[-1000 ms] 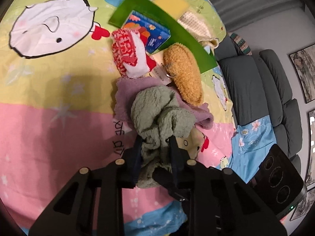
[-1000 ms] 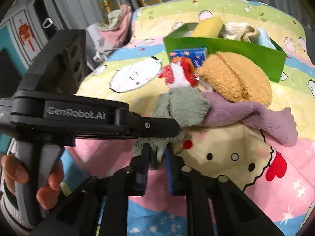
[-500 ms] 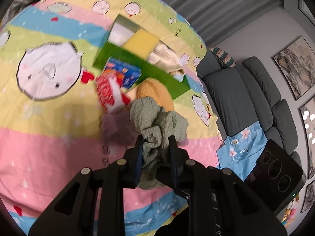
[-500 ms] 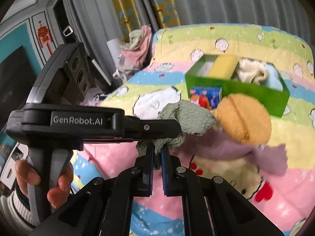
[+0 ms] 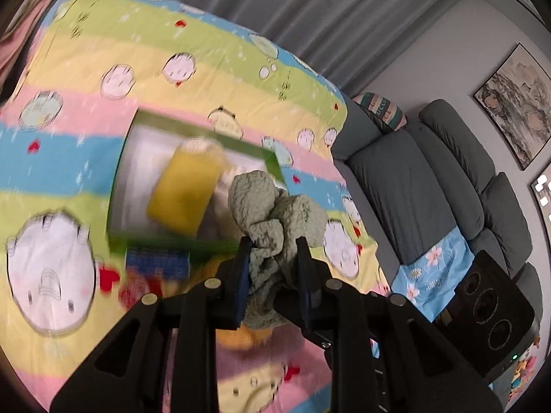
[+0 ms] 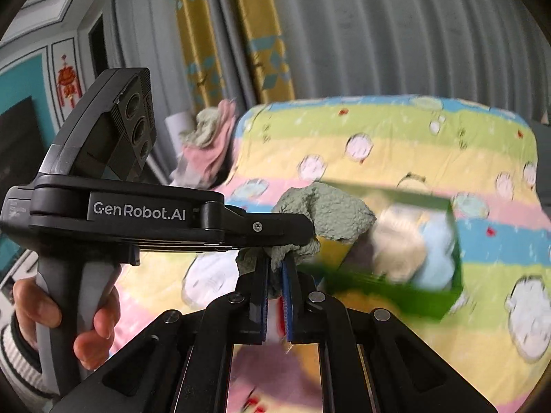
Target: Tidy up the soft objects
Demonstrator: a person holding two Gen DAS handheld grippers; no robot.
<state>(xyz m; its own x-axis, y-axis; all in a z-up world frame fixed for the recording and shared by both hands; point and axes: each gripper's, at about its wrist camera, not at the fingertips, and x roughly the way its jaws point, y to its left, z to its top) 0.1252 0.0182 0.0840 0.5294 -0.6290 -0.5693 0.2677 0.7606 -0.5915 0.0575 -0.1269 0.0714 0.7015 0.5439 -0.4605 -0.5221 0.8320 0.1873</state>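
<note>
Left wrist: green cloth (image 5: 275, 213) pinched btwn both grippers' jaws, above green box (image 5: 275, 161).

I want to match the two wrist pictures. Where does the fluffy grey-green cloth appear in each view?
Left wrist view: the fluffy grey-green cloth is at lower centre, bunched between the fingers of the left claw.
Right wrist view: the same cloth is at centre, beside the left claw's tip, with a corner pinched in the right claw.
Shared landmark: the green open box on the striped cartoon bedsheet.
</note>
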